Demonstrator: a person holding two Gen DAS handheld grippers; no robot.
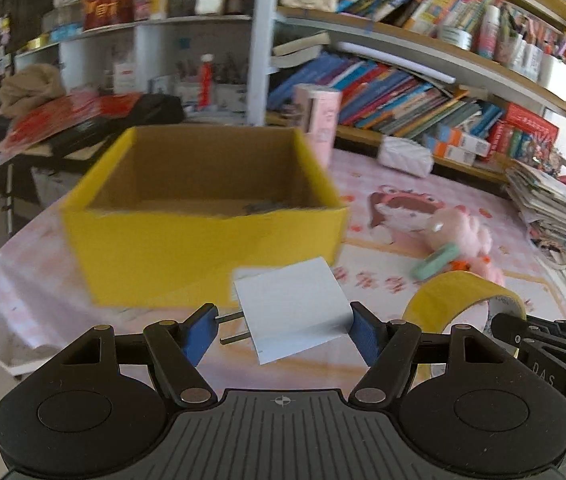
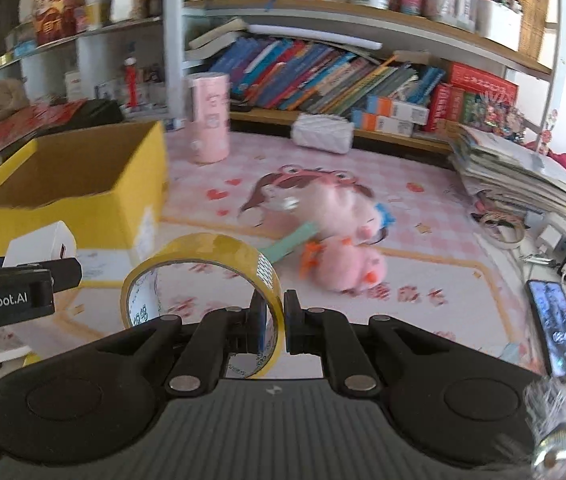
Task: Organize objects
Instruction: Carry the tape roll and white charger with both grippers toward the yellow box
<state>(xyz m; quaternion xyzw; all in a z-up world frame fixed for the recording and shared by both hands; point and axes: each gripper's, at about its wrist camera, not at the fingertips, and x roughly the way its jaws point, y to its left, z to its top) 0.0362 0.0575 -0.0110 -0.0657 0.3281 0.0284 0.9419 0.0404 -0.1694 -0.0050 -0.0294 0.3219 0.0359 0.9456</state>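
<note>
Only the left wrist view shows the white charger's (image 1: pixel 295 308) prongs (left jaws pinching it); right jaws pinch tape roll (image 2: pixel 203 280).

Yellow box (image 1: pixel 203 248), white charger (image 1: pixel 295 316), yellow tape roll (image 2: pixel 211 256), pink checked tablecloth (image 2: pixel 423 208), seemingly pink plush toy (image 2: pixel 347 240)
</note>
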